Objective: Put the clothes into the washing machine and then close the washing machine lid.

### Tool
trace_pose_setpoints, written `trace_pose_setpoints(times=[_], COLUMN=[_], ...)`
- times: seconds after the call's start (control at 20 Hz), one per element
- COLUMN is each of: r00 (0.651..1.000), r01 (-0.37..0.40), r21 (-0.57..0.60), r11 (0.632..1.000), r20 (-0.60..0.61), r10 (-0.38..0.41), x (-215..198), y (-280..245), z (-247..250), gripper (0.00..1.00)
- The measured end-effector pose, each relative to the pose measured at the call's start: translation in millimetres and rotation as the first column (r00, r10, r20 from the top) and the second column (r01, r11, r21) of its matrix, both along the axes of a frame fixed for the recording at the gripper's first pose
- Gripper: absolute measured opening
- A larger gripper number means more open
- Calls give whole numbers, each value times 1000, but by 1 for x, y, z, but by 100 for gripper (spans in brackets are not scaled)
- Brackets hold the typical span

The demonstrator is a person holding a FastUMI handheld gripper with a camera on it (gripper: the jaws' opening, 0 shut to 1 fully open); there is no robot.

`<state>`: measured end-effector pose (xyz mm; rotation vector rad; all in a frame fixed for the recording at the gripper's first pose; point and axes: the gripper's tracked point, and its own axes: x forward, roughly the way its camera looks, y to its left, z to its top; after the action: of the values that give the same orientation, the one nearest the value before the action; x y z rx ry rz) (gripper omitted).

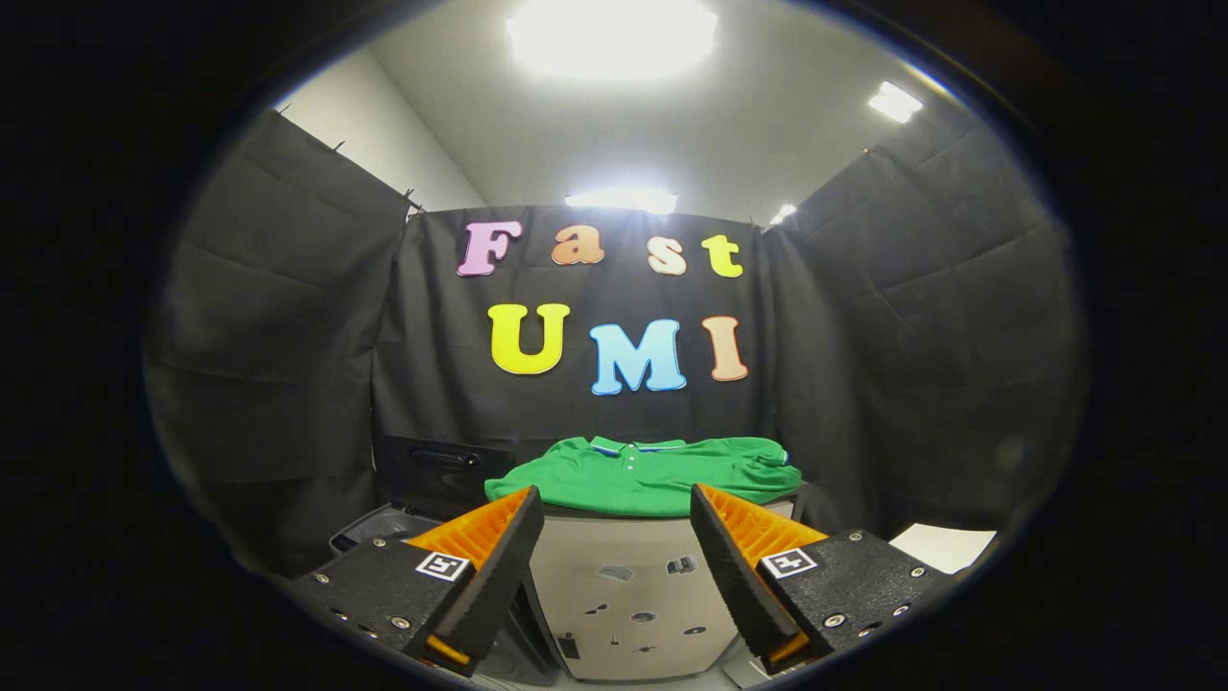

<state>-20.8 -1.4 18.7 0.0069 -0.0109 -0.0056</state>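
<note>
One green shirt [648, 475] lies on one white cabinet [624, 595]; the claw [614, 513] stands wide, empty, short of both.

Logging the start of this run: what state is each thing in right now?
green polo shirt: spread flat on top of the white cabinet, beyond the fingers, not held.
washing machine lid: raised, left of the cabinet.
gripper: fingers open, holding nothing.
ceiling lights: on.

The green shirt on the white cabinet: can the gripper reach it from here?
Probably yes: the gripper is open, and the green shirt lies uncovered on the white cabinet just beyond its fingers, with nothing between.
</note>
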Motion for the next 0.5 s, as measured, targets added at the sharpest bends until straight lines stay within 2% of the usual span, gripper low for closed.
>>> trace_pose_setpoints(times=[0.5], r00=[1000], r01=[-16], r21=[18], r11=[1000], r20=[14], r10=[15], x=[1], y=[9], z=[15], gripper=[94])
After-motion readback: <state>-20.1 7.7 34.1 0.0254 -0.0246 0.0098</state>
